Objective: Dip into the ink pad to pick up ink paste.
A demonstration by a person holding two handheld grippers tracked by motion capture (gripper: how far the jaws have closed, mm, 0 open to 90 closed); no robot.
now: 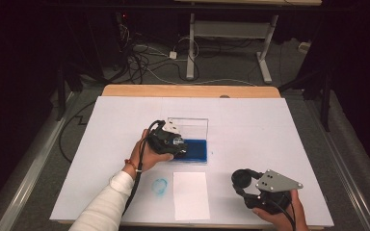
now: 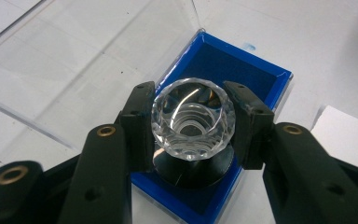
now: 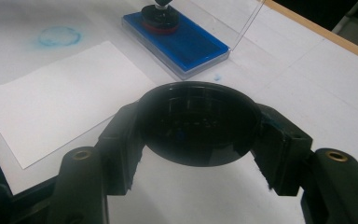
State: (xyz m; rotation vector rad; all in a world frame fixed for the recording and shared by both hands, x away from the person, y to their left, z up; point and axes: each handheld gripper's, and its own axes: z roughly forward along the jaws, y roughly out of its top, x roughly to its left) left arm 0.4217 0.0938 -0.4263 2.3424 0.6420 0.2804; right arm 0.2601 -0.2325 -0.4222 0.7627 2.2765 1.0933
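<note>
Stamp work sits on the white-covered tabletop (image 1: 250, 125), the biggest thing in sight, with a wooden edge showing along its far side. Near the middle of it lies the blue ink pad (image 1: 192, 150) in its clear case, whose transparent lid (image 1: 189, 126) stands up behind the blue tray. Nearer the person, just in front of the pad, lies a blank sheet of white paper (image 1: 191, 194), and just beside its left edge a round blue stamp print (image 1: 160, 186) marks the table cover.

Left tongs (image 1: 176, 144) hover over the left end of the ink pad, held by a hand in a white sleeve. In the left gripper view these tongs (image 2: 192, 122) are closed on the faceted clear knob (image 2: 192, 119) of a stamp, one pad pressing each side, and the stamp's black round base (image 2: 191, 171) rests down on the blue pad (image 2: 242, 70).

Right tongs (image 1: 243, 180) rest well apart, toward the near right corner of the tabletop. In the right gripper view they (image 3: 198, 135) are clamped on a round black cap (image 3: 198, 123), its hollow side facing the camera, above the paper (image 3: 65, 98).
</note>
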